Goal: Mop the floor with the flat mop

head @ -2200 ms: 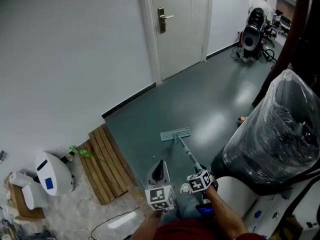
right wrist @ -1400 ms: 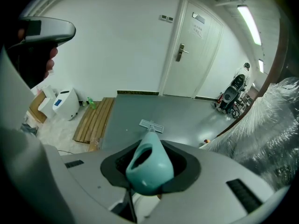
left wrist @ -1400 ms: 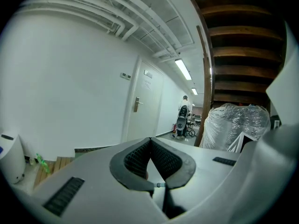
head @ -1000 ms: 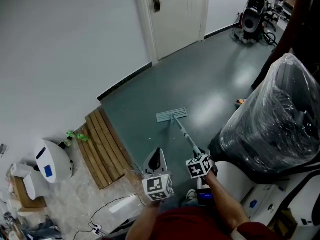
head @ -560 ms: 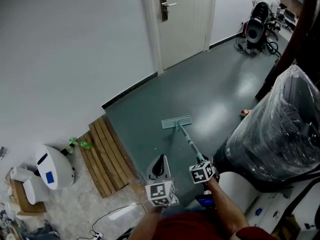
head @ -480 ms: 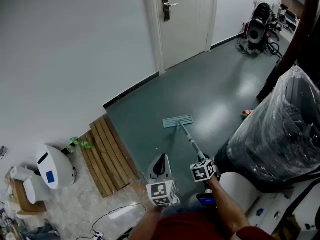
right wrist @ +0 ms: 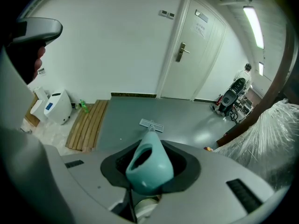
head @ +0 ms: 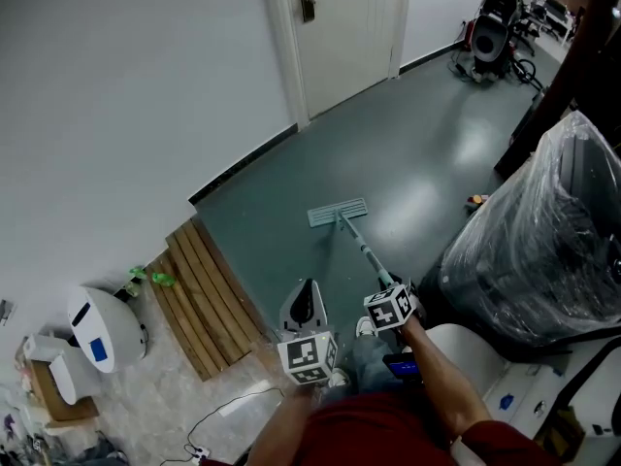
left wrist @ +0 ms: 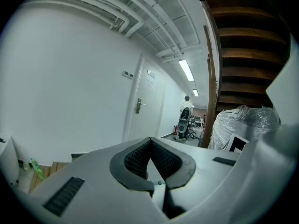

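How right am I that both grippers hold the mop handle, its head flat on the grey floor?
Only the right gripper holds the mop handle; the left gripper view shows the left gripper shut on nothing. The mop head does lie flat on the grey floor.

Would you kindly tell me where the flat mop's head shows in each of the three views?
Head view: mop head at centre, on the floor.
Left gripper view: not in it.
Right gripper view: mop head at centre, just above the mop handle.
Shared landmark: white door.
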The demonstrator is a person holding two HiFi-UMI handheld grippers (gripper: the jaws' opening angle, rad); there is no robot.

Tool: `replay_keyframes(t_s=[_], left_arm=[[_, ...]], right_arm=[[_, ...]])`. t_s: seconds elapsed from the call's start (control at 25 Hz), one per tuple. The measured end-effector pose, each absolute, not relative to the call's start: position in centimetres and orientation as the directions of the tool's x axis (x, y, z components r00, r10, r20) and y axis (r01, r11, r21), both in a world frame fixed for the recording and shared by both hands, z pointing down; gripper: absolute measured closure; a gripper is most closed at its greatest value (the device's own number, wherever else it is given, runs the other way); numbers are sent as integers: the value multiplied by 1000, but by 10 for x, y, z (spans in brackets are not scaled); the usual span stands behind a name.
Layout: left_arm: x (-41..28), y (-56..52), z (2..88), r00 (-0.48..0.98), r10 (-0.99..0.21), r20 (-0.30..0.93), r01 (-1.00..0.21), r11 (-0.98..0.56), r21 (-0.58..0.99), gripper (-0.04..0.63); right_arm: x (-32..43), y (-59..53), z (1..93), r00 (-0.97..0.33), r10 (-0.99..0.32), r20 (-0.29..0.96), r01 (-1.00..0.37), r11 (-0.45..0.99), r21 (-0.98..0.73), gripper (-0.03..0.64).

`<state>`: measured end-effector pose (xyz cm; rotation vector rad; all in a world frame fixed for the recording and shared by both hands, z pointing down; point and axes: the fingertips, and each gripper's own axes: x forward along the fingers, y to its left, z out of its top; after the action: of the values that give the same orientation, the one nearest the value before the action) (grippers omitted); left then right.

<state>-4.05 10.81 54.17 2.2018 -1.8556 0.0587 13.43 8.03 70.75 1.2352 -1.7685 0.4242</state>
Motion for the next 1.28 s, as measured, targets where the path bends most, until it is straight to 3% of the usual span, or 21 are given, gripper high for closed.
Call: replay_keyframes(t_s=[0.92,1.28], left_arm=[[-5,-86,520,82,-980,179,-989,-58,135,581],[-35,-148,525,79,-982,171,-989,-56,137,581]], right_arm=[[164,-111,708,-154,-551,820,-830,522,195,505],[134,-173,712,-150,-556,818,-833,516,198,504]])
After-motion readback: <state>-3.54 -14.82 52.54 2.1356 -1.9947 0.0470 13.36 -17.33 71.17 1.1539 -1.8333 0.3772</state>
